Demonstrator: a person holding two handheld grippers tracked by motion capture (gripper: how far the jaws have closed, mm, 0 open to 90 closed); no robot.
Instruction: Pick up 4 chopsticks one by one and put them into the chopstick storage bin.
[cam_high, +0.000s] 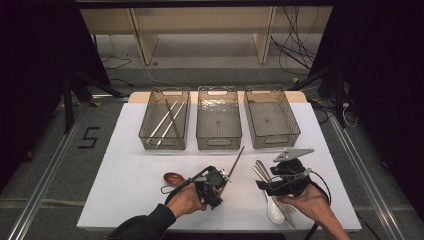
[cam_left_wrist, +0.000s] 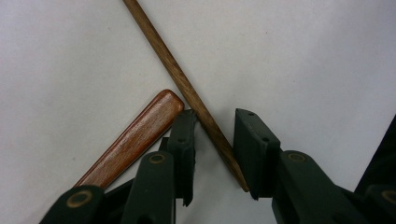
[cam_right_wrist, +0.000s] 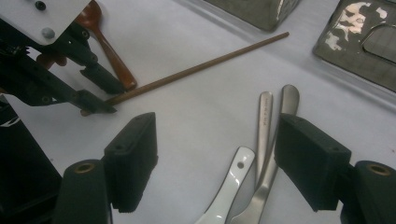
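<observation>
A brown wooden chopstick (cam_high: 237, 159) lies slanted on the white table in front of the middle bin. My left gripper (cam_high: 226, 179) is down at its near end. In the left gripper view the chopstick (cam_left_wrist: 173, 70) runs diagonally between the jaws of the left gripper (cam_left_wrist: 215, 122), which stand apart with a gap on either side, open. A wooden spoon (cam_left_wrist: 140, 135) lies just left of the left jaw. My right gripper (cam_high: 267, 178) hovers open over metal cutlery (cam_high: 260, 170) and a white spoon (cam_high: 274, 207); their handles (cam_right_wrist: 264, 121) lie between the wide jaws of the right gripper (cam_right_wrist: 215, 140).
Three smoky clear bins stand in a row at the back: the left bin (cam_high: 164, 145) holds several pale chopsticks (cam_high: 167, 120); the middle bin (cam_high: 218, 144) and right bin (cam_high: 272, 142) look bare. The wooden spoon's bowl (cam_high: 173, 177) sits left of my left hand.
</observation>
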